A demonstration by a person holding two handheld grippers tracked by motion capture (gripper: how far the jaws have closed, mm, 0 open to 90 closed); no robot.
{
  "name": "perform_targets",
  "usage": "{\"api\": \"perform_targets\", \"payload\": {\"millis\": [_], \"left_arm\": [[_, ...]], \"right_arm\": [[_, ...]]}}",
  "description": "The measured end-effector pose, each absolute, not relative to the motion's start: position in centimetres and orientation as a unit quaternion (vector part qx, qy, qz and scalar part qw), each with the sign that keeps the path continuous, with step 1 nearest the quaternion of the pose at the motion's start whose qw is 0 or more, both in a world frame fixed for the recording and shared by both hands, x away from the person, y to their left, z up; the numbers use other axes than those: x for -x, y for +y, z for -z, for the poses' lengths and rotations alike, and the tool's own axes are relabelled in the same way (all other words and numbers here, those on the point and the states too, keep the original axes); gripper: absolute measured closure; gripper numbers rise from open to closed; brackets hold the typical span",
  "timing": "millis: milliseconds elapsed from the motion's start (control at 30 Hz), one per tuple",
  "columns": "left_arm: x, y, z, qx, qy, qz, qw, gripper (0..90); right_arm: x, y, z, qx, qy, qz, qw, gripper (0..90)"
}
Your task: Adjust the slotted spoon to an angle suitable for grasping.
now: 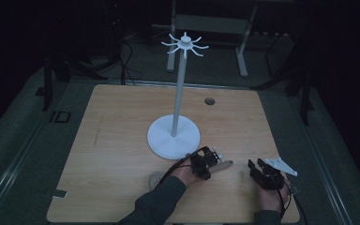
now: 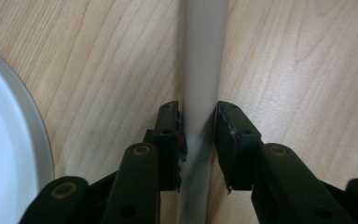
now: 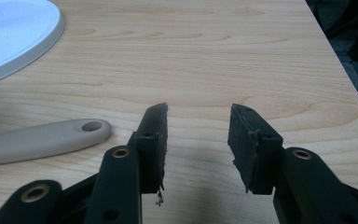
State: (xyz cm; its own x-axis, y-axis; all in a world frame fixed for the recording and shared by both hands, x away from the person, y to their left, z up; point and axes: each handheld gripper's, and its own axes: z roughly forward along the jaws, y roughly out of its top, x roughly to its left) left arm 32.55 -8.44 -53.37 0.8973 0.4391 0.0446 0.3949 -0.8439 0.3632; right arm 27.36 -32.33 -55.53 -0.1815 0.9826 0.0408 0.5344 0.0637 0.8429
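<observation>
A beige utensil handle point(image 1: 225, 164) with a hole at its end lies on the wooden table, in front of the round base point(image 1: 173, 136) of a white stand. The stand's pole point(image 1: 180, 89) carries a ring of hooks point(image 1: 185, 44) on top. My left gripper point(image 1: 211, 158) is down over the handle point(image 2: 203, 70); its jaws press both sides of it, shut on it point(image 2: 198, 109). My right gripper point(image 1: 257, 166) rests low to the right, open with nothing between its fingers point(image 3: 198, 116). The handle's end point(image 3: 42, 140) lies to its left, apart from it.
The stand's base shows at the left edge point(image 2: 4, 140) and the upper left corner point(image 3: 14, 32). A small round hole point(image 1: 209, 101) sits in the table's far side, and a pale disc point(image 1: 155, 179) lies near the left forearm. The table's right edge point(image 3: 340, 60) is close.
</observation>
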Motion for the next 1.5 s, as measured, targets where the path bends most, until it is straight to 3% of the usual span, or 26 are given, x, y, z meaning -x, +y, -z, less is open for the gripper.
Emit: {"api": "perform_targets", "payload": {"millis": [300,700,1000,1500], "left_arm": [[-32.3,-8.3,53.2,-0.962,0.21,-0.064,0.164,73.9],[-32.3,-4.7,52.9,-0.964,0.225,-0.037,0.138,74.0],[-32.8,-5.4,53.0,-0.967,0.228,-0.024,0.112,72.6],[-32.6,-5.0,52.7,-0.963,0.234,-0.043,0.129,74.3]], "right_arm": [[-27.3,-32.4,55.5,-0.569,0.666,-0.381,0.295,56.7],[-27.3,-32.4,55.6,-0.57,0.667,-0.379,0.294,56.5],[-27.4,-32.3,55.7,-0.571,0.67,-0.376,0.291,56.5],[-27.5,-32.2,55.8,-0.57,0.672,-0.375,0.29,56.3]]}}
